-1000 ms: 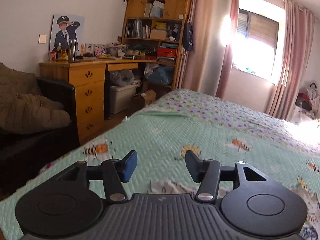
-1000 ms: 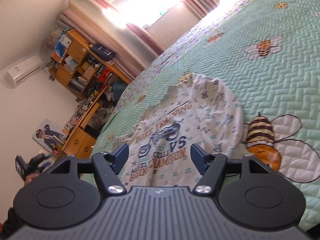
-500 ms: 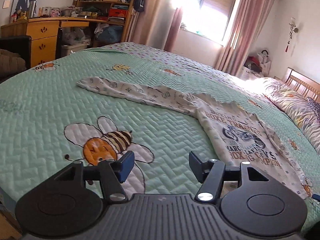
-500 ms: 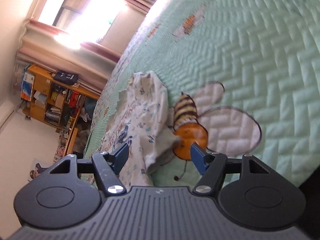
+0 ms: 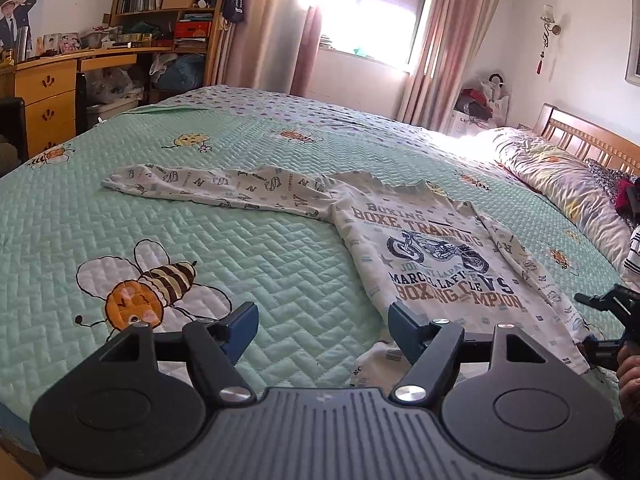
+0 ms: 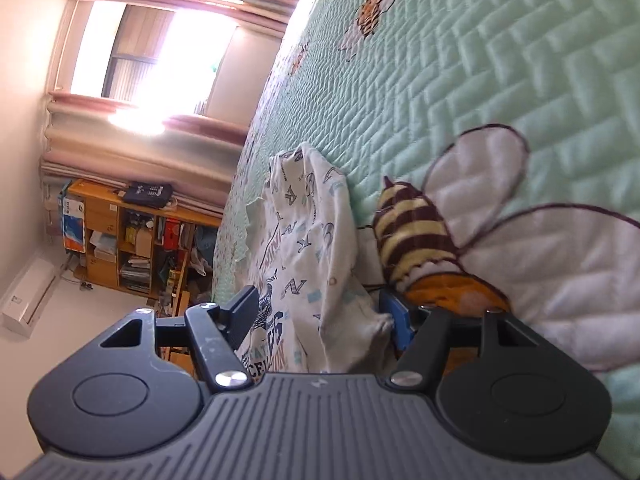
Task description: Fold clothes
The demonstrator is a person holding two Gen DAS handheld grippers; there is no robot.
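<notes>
The left claw, lower centre of its view, is released and empty above the quilt, staged for a hem grasp. The shirt lies flat, centre-right. The right claw is spread around the shirt's near corner, not clenched.

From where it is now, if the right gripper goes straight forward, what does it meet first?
Most likely the shirt: its bunched sleeve edge already lies between the open jaws of the right gripper. Depth is unclear, but no other object lies nearer.
</notes>
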